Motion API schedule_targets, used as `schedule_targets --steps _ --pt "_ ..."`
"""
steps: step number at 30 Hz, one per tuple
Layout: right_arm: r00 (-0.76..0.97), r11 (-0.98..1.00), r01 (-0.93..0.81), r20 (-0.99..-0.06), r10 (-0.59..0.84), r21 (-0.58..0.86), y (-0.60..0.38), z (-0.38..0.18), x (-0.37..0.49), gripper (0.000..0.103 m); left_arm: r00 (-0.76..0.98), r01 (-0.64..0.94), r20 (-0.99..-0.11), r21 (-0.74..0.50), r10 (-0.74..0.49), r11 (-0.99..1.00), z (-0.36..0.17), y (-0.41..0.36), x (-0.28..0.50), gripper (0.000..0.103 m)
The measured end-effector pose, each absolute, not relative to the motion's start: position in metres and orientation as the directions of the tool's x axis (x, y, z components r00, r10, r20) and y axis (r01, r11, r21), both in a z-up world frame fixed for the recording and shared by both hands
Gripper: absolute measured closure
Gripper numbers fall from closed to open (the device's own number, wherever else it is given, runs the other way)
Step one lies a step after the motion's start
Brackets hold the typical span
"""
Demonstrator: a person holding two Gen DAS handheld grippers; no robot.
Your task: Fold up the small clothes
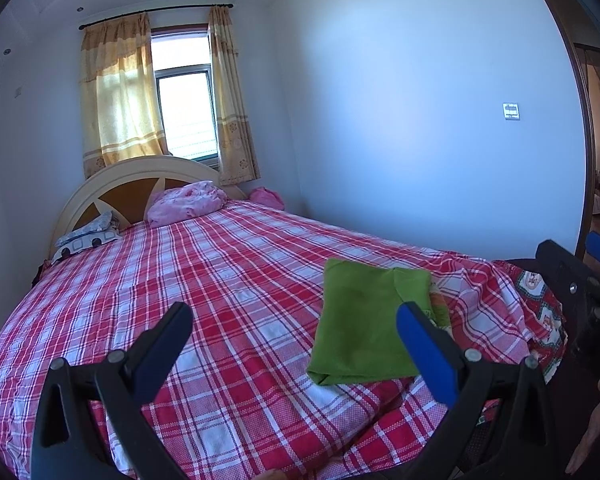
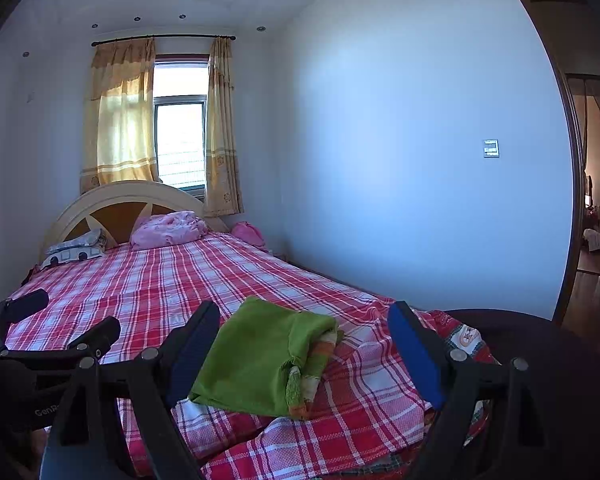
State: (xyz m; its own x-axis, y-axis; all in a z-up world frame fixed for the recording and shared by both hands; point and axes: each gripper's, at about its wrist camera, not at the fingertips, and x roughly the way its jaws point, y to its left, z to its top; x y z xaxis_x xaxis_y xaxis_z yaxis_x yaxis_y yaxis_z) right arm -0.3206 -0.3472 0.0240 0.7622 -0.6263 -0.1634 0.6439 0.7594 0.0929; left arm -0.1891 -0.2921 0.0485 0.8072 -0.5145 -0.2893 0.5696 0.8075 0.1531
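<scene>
The green cloth (image 2: 260,356) lies folded on the checked bed (image 2: 148,280), near its foot end. It looks soft, light and floppy, so pinching a corner or edge seems best. The left hand-held gripper (image 1: 296,334) and right hand-held gripper (image 2: 304,340) both hang wide apart, holding nothing.

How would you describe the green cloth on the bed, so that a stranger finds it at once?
Start from the bed with the red and white checked sheet and go to its near end, far from the headboard. There lies the green cloth, folded flat. It is the only green thing on the bed; the pink bundle lies at the headboard.
</scene>
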Motion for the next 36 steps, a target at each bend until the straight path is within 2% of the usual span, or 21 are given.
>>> schedule_targets --steps 36 --pt "0.752 0.746 0.658 -0.155 -0.641 0.105 -0.3431 0.0242 -0.3218 0.016 0.813 0.571 -0.271 0.199 -0.515 0.797 0.0480 -0.2914 -0.1966 0.000"
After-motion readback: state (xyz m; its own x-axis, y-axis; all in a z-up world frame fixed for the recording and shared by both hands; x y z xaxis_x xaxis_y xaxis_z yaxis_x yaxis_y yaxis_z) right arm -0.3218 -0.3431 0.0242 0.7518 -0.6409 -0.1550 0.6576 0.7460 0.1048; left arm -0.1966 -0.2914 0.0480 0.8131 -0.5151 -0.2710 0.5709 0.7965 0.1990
